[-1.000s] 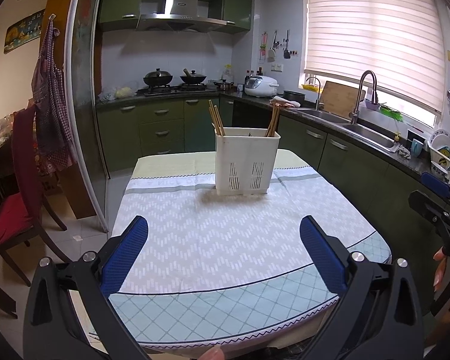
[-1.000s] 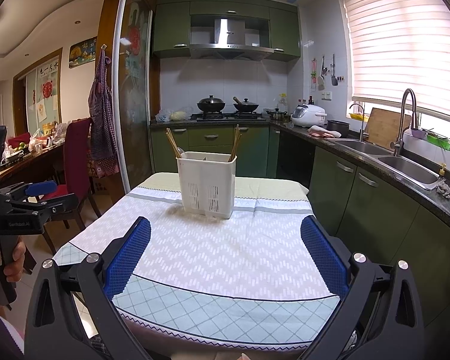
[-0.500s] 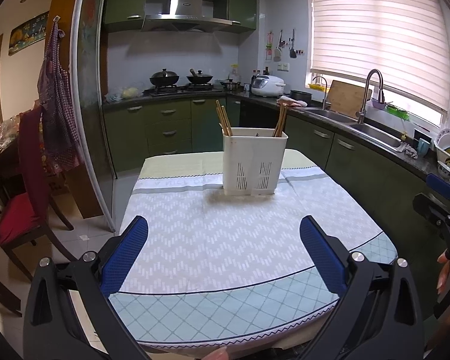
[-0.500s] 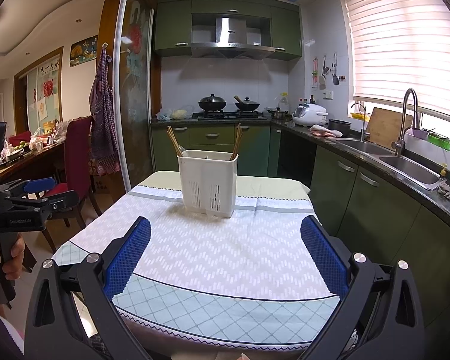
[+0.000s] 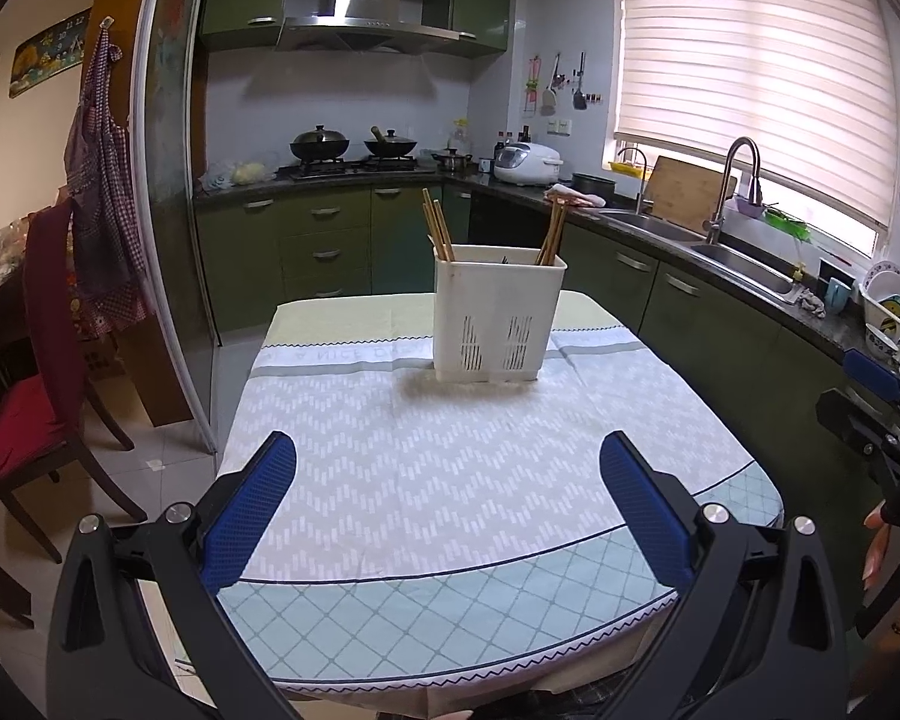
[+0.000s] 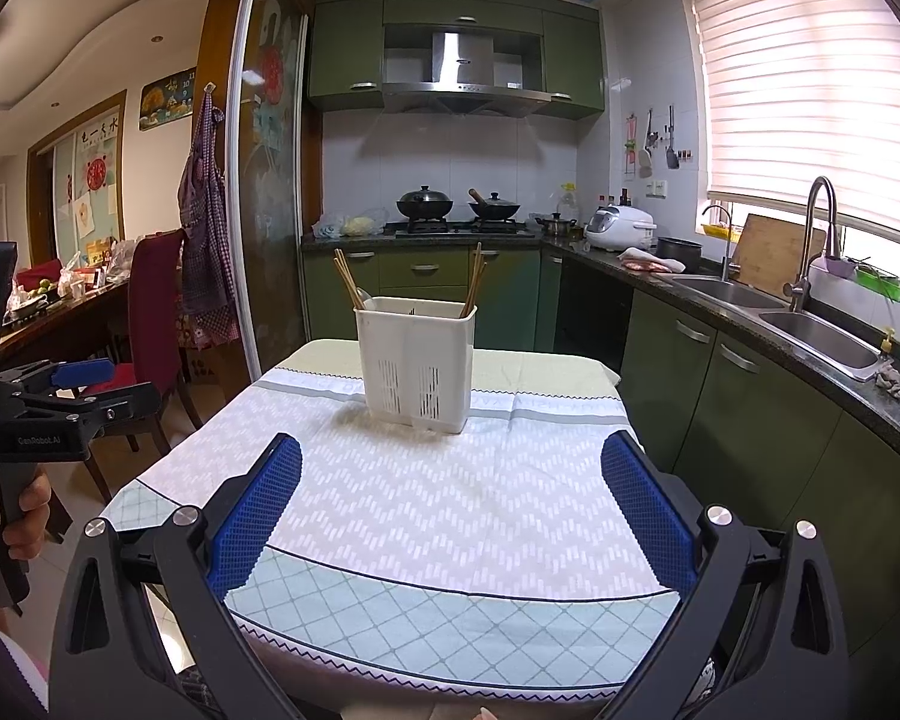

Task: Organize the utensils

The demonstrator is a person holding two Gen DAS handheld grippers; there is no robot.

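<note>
- Closer now: the left gripper (image 5: 447,480) has moved toward the white holder (image 5: 499,312).
- Both the left and right gripper (image 6: 450,483) hold their jaws wide, empty.
- Bare cloth (image 6: 438,516) fills the near table.
- Two chopstick bunches (image 5: 437,234) stand in one holder.

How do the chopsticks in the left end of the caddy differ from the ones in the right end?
The left chopsticks lean outward to the left; the right chopsticks stand nearer upright. A spoon-like tip shows beside the left bundle, none by the right. Both are brown sticks rising above the rim of the white caddy.
</note>
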